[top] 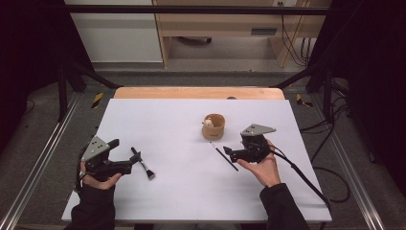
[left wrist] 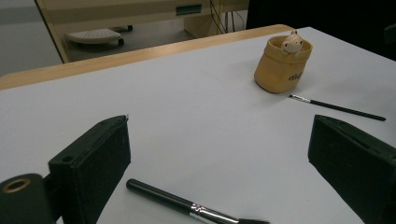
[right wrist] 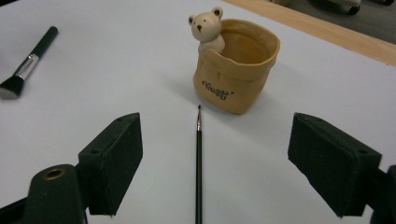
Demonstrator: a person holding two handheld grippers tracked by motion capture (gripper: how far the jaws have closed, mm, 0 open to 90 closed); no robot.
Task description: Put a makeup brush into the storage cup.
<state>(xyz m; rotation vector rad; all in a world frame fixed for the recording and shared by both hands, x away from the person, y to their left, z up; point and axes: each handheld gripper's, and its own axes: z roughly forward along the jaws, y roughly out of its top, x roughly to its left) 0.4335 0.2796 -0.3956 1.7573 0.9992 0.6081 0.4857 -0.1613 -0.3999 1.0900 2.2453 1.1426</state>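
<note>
High view: the thin brush (top: 223,156) lies on the worktop at seven o'clock of the cup (top: 213,126), by the right gripper (top: 229,152).

Left gripper view: jaws wide, empty.

Right gripper view: jaws wide astride the thin brush (right wrist: 198,165); closing could roll it away.

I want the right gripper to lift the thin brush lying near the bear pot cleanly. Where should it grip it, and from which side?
Grip the thin brush at mid-handle, coming down from above. It lies flat on the white table, already centred between the open jaws of the right gripper, its tip close to the bear pot; mid-handle probably keeps clear of the pot.
</note>
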